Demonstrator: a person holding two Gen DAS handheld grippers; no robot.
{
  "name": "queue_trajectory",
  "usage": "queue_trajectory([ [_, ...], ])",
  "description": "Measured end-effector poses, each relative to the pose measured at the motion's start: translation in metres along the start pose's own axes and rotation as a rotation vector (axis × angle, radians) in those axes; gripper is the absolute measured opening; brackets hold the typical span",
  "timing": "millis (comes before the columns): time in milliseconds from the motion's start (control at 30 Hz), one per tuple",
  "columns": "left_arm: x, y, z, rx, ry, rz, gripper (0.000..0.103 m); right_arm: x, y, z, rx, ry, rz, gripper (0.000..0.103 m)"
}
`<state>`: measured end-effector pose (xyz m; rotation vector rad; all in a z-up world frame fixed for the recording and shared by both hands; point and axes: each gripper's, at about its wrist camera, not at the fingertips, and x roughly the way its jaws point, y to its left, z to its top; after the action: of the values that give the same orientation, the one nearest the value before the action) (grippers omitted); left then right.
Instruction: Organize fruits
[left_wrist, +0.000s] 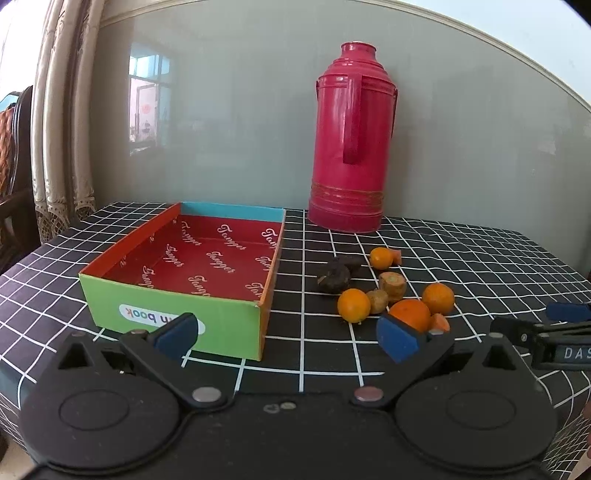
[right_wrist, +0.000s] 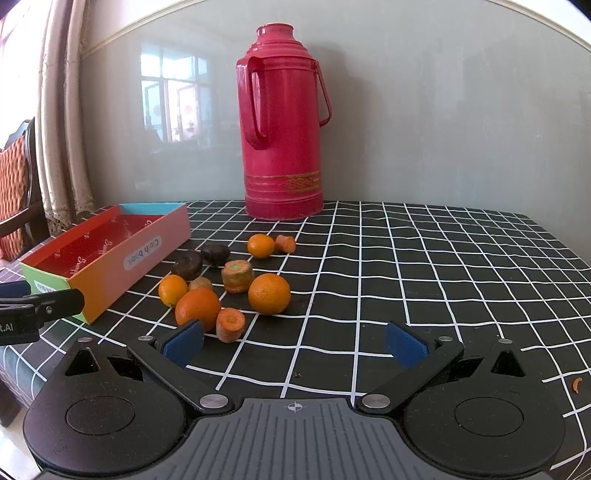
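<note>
Blue-padded left gripper (left_wrist: 289, 334) and right gripper (right_wrist: 294, 343), both agape above checked tablecloth (right_wrist: 424, 258).

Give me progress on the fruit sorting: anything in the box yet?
Nothing done: the box is empty. Nothing in hand: left gripper and right gripper are both open. Left: the oranges, carrot pieces and dark pieces all lie on the tablecloth.

Ahead of the left gripper (left_wrist: 288, 334) with its blue pads (left_wrist: 397, 341), the box (left_wrist: 177, 310) is showing a green front wall, a red inside with white script and a light-blue far wall. Right of it, oranges (left_wrist: 354, 305) are glowing orange beside dark brown pieces (left_wrist: 333, 277) on the black cloth (left_wrist: 461, 258) with white grid lines. Beyond, the flask (left_wrist: 351, 147) is showing crimson with gold bands.
</note>
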<state>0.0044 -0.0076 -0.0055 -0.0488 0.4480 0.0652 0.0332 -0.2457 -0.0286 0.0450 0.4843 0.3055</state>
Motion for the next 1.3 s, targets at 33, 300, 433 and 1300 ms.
queue_trajectory([
  [33, 0.0001, 0.0000, -0.0001, -0.001, 0.000, -0.002, 0.097, 0.0000, 0.0001, -0.0001, -0.001, 0.000, -0.001, 0.103],
  [300, -0.0007, 0.0000, -0.0004, 0.005, -0.002, -0.001, 0.097, 0.0000, -0.0001, -0.0004, 0.001, -0.001, -0.002, 0.103],
  [433, -0.0006, -0.0001, -0.0003, 0.006, -0.002, -0.003, 0.097, -0.0003, 0.0001, -0.0004, 0.002, -0.001, -0.003, 0.103],
  [1300, -0.0006, -0.0013, -0.0013, 0.008, -0.003, -0.009, 0.097, -0.0006, -0.0005, -0.0003, 0.005, 0.002, -0.004, 0.103],
])
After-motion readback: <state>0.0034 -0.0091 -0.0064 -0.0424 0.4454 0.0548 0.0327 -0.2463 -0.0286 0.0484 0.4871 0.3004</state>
